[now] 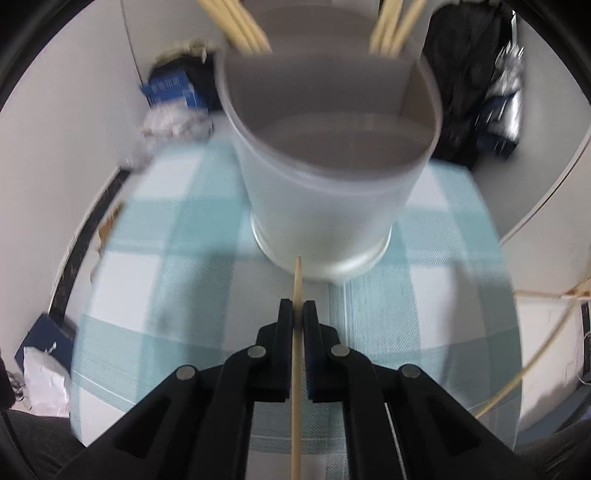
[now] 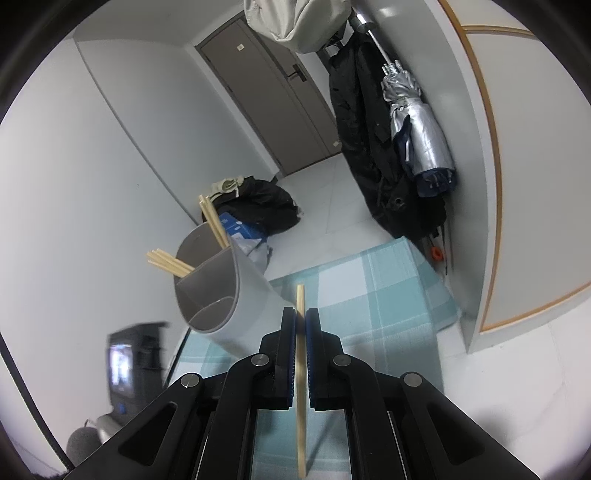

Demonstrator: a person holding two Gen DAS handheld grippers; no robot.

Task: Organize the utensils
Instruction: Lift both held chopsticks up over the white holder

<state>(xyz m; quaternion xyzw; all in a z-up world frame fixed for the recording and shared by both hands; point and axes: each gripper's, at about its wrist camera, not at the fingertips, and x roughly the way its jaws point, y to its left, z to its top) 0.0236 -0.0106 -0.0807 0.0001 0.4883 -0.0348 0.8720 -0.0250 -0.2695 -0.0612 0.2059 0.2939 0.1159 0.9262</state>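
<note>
Left wrist view: the left gripper (image 1: 298, 308) is clenched on a single wooden chopstick (image 1: 296, 369), which runs lengthwise between the pads, its tip reaching the base of the utensil holder (image 1: 325, 206). The holder, a pale grey container with inner dividers, stands directly ahead on a blue-and-white checked cloth (image 1: 155, 295). Two bundles of chopsticks (image 1: 243, 26) lean out of its rear compartments; the front compartment looks empty. The picture is blurred. More sticks (image 1: 546, 295) lie at the right edge. A blue box (image 1: 173, 92) and a dark garment (image 1: 461, 92) sit beyond the cloth, near a white wall.

Right wrist view: the right gripper (image 2: 301, 314) is clamped on another chopstick (image 2: 301, 369), the tip projecting past the fingertips. The holder (image 2: 229, 295) stands to the left, apart from the gripper. Behind are a grey door (image 2: 269, 92), a hanging dark coat (image 2: 362, 147), a folded silver umbrella (image 2: 421, 140), a black bag (image 2: 266, 206) on the pale tiled floor (image 2: 332, 192).
</note>
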